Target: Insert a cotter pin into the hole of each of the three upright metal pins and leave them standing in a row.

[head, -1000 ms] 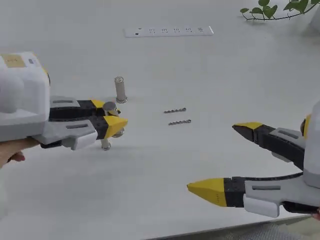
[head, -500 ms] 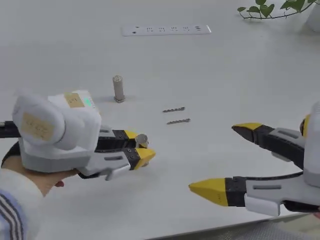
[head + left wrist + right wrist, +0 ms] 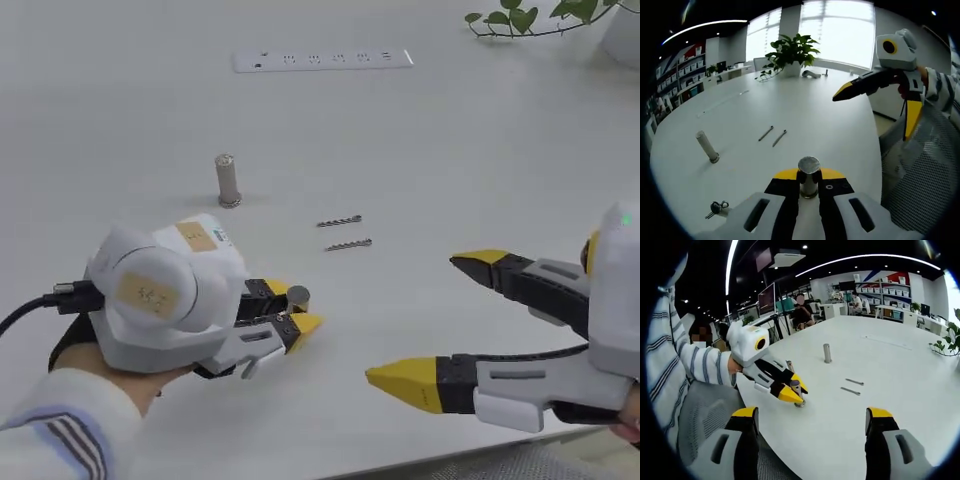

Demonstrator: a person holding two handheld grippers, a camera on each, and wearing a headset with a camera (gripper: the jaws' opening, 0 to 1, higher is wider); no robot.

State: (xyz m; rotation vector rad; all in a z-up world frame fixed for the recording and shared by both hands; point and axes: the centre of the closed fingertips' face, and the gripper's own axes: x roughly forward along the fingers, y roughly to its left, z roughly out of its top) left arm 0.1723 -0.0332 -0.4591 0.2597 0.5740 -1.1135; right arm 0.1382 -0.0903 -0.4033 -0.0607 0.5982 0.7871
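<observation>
Head view shows 2 cotter pins [image 3: 339,221] [image 3: 348,244] seemingly apart on table [image 3: 480,150].

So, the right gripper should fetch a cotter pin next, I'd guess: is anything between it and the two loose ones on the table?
Nothing visible. Bare table lies between the open right gripper and the two cotter pins. The left gripper, shut on a metal pin, sits off to the side of that path.

Grey metal pin [image 3: 228,180] upright on desk [image 3: 450,150]. Two cotter pins [image 3: 339,221] lie parallel at its 3 o'clock. Second metal pin [image 3: 298,297] at 5 o'clock, upright, clamped in left claw [image 3: 300,310].
</observation>
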